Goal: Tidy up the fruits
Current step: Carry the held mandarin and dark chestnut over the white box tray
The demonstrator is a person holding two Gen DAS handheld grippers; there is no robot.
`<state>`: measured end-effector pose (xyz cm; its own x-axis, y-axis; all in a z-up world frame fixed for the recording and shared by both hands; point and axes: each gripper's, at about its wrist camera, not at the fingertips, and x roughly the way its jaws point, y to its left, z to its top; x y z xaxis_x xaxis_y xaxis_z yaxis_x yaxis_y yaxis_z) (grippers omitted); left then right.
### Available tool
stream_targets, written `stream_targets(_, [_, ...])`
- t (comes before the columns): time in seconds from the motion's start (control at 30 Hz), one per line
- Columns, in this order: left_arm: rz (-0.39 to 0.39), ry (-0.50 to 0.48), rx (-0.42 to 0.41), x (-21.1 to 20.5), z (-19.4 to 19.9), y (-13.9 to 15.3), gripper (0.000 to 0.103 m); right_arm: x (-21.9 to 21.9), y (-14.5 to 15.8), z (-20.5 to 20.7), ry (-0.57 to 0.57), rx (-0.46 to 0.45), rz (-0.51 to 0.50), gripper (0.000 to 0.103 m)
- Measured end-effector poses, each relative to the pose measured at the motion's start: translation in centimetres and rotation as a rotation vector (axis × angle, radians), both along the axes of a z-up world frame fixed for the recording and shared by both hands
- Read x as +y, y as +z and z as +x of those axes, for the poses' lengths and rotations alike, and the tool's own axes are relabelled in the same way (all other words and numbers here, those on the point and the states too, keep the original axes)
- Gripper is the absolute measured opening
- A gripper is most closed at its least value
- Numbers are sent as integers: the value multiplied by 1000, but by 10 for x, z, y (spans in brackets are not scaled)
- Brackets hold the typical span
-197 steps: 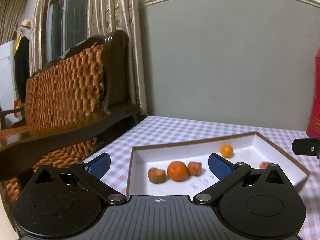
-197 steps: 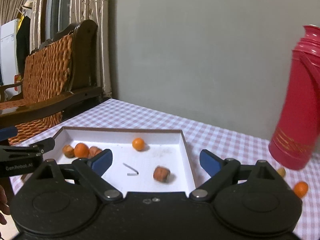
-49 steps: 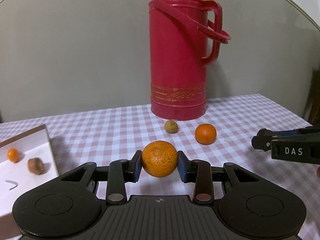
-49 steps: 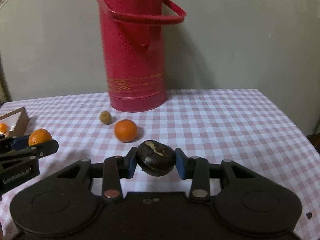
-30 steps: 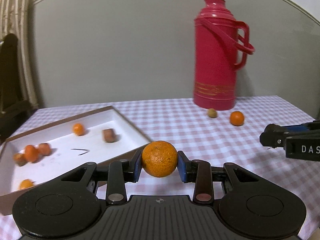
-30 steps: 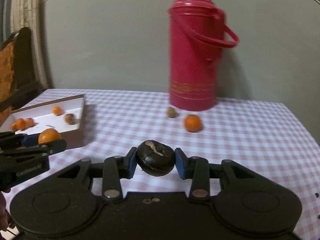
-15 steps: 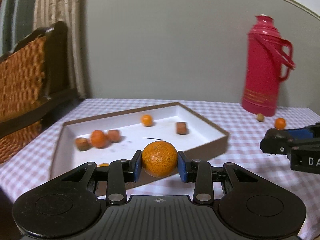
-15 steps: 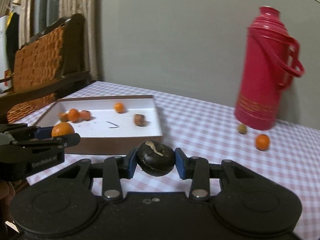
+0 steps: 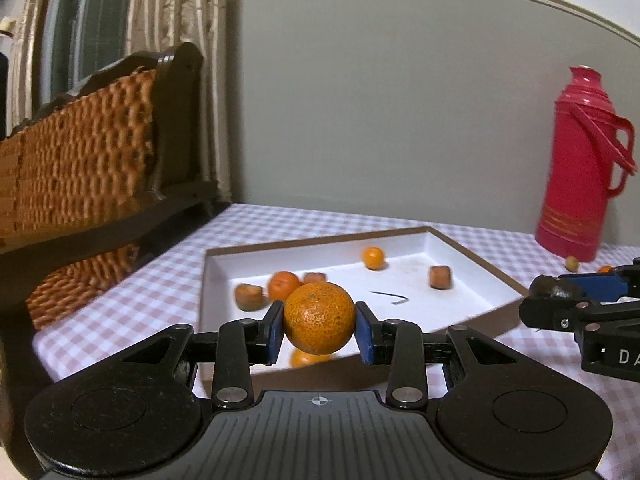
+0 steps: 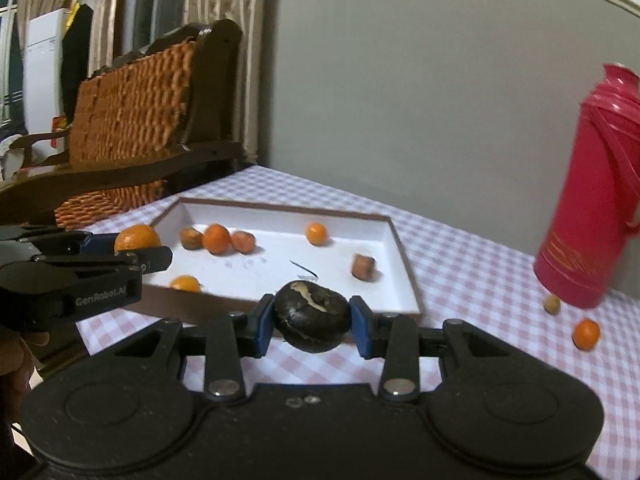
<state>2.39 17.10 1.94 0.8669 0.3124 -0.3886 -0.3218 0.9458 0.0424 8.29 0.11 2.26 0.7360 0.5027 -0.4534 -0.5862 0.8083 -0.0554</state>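
Note:
My left gripper (image 9: 319, 330) is shut on an orange mandarin (image 9: 319, 317), held just above the near edge of the white tray (image 9: 472, 252). In the right wrist view the same mandarin (image 10: 137, 237) shows at the tray's left corner. A dark, cracked fruit (image 10: 311, 317) is clamped in my right gripper (image 10: 311, 326), in front of the white tray (image 10: 404, 258) near its front right corner. Several small orange and brown fruits (image 9: 285, 283) lie inside the tray. A small orange (image 10: 585, 334) and a greenish round fruit (image 10: 552, 304) rest on the checked cloth beside the flask.
A tall red thermos flask (image 10: 590, 216) stands at the right on the pink checked tablecloth (image 10: 472, 264). A dark wooden chair with a woven cane back (image 9: 84, 168) is close to the table's left edge. The grey wall runs behind the table.
Both grippers have swung left from the flask toward the tray, each keeping its fruit. The tray now looms larger and nearer, and the flask has slid to the right edge of both views.

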Motion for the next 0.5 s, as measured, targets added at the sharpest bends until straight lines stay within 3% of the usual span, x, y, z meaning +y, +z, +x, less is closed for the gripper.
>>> stream_targets(0.5, [7, 85, -35, 42, 24, 10, 37, 33, 16, 36, 20, -54, 7, 31])
